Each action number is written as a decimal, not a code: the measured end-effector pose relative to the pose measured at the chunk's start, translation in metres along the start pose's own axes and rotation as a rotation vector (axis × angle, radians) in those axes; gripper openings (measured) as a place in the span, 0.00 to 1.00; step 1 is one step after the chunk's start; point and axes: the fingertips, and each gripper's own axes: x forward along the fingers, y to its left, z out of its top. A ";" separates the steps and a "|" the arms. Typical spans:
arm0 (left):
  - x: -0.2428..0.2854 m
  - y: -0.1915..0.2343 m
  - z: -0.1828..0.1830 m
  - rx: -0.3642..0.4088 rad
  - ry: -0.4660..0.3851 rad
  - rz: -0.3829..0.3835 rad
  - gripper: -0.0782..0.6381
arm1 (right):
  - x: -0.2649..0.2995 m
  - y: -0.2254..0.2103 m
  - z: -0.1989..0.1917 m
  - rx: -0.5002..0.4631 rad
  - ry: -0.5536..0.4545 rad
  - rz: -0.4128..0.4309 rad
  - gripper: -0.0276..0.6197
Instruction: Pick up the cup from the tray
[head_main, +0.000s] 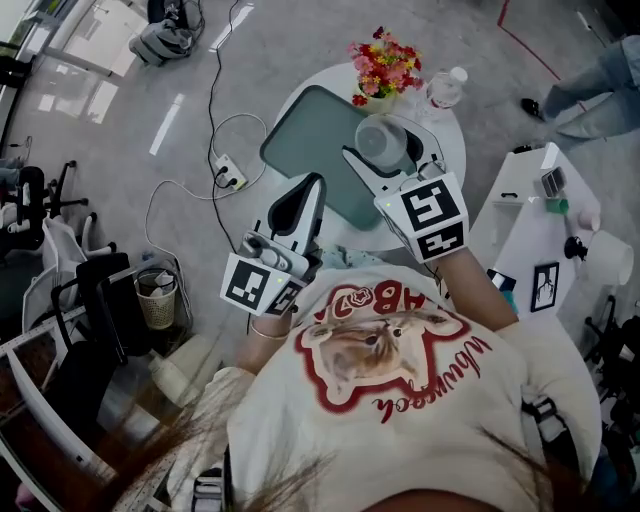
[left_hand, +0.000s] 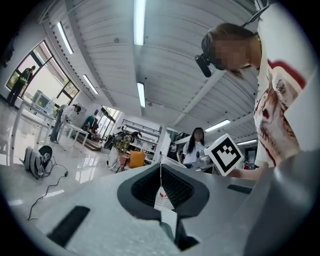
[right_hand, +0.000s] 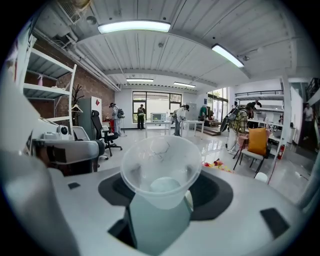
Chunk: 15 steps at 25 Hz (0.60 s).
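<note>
Right tongs (right_hand: 160, 200) clamp the thin clear plastic cup (right_hand: 161, 172) low on its wall, over the right edge of the grey-green tray (head_main: 310, 140). Judged light, flexible and easily crushed, so squeeze gently. Left tongs (left_hand: 161, 175) closed, empty.
</note>
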 end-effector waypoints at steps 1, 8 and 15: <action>-0.001 -0.001 -0.001 0.000 -0.001 0.004 0.13 | -0.002 0.001 0.001 0.000 -0.004 0.004 0.51; 0.000 -0.010 -0.007 0.008 -0.009 0.024 0.13 | -0.011 0.004 -0.006 -0.009 -0.012 0.033 0.51; -0.002 -0.015 -0.001 0.027 -0.012 0.018 0.13 | -0.019 0.009 -0.005 -0.007 -0.023 0.041 0.51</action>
